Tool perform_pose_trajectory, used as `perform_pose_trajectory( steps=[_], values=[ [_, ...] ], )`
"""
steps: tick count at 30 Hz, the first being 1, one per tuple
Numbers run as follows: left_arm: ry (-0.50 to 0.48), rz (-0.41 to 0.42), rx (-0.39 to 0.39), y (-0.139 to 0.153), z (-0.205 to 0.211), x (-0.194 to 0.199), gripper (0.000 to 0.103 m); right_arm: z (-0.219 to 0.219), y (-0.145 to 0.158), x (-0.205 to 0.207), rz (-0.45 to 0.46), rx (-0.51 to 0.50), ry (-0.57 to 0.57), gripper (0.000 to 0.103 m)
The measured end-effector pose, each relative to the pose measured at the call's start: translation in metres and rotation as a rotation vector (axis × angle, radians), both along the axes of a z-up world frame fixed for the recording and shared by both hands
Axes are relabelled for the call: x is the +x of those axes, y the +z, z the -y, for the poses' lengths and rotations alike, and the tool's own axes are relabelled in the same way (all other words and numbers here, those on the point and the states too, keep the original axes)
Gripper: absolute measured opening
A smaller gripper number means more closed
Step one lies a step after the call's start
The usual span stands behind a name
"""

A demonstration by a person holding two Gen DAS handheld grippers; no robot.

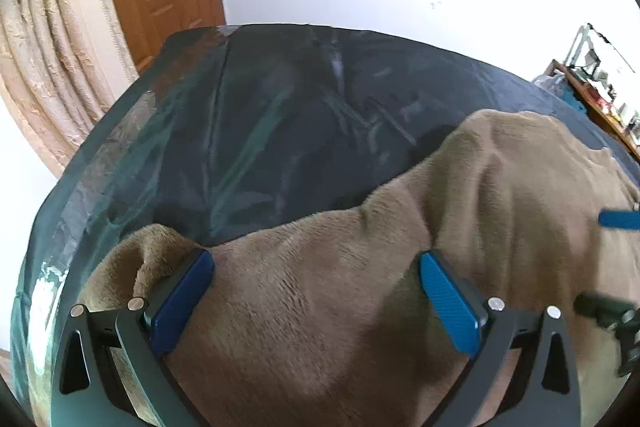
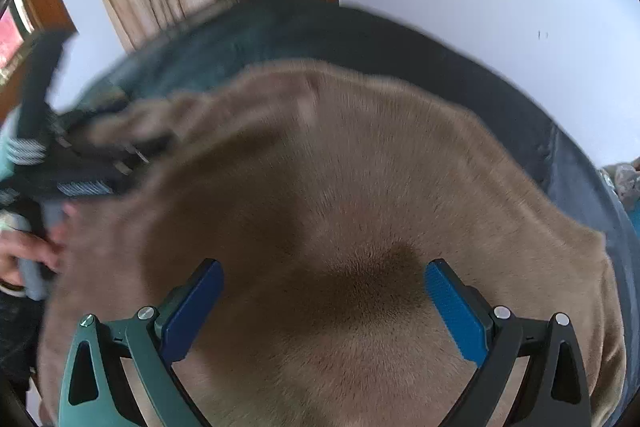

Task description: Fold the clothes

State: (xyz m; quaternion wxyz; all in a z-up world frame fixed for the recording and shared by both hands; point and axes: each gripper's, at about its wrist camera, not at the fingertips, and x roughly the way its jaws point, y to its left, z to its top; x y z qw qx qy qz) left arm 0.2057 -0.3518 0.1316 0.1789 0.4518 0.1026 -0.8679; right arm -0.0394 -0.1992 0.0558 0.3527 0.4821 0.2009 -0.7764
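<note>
The garment (image 1: 360, 287) was a tan-brown piece of plush, short-pile cloth, spread over a dark surface and covering its near part. Its far edge ran in an uneven line, low at the left and rising to a rounded hump at the right. Soft ridges and shallow creases crossed it, and one corner at the left curled up into a loose fold. In the right wrist view the garment (image 2: 340, 207) looked mostly flat, with a dark dimple near the middle.
</note>
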Motion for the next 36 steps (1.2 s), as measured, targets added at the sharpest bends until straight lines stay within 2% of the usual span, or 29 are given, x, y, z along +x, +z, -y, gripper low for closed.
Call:
perform_pose_trajectory(
  steps=[11,12,15,17,22,25,28,29,36],
  values=[
    [0.022,0.008,-0.004,-0.01,0.024,-0.009,0.103,-0.044,-0.034,0.014,0.036,0.127,0.043,0.103],
    [0.023,0.008,-0.003,-0.01,0.024,-0.009,0.103,-0.05,-0.033,0.017,0.029,0.118,0.078,0.103],
    [0.027,0.007,-0.003,-0.011,0.025,-0.008,0.103,-0.053,-0.031,0.019,0.032,0.14,0.071,0.103],
    [0.031,0.005,0.001,-0.011,0.024,-0.006,0.103,-0.039,-0.024,0.015,0.021,0.166,0.061,0.103],
    [0.037,0.002,0.005,-0.009,0.02,0.002,0.103,0.021,0.01,0.003,-0.099,0.061,0.066,0.103],
    [0.049,-0.001,0.013,-0.012,0.032,0.0,0.103,0.066,0.006,-0.016,-0.04,0.018,0.073,0.103],
    [0.097,-0.005,0.02,-0.012,0.048,0.004,0.103,0.073,-0.023,-0.018,0.012,0.074,0.087,0.103],
    [0.105,-0.009,0.025,-0.012,0.051,0.005,0.103,0.065,-0.027,-0.009,-0.012,0.061,0.1,0.103],
    [0.109,-0.002,0.01,-0.015,0.05,-0.001,0.103,-0.017,-0.026,0.018,-0.003,0.075,0.12,0.103]
  ],
)
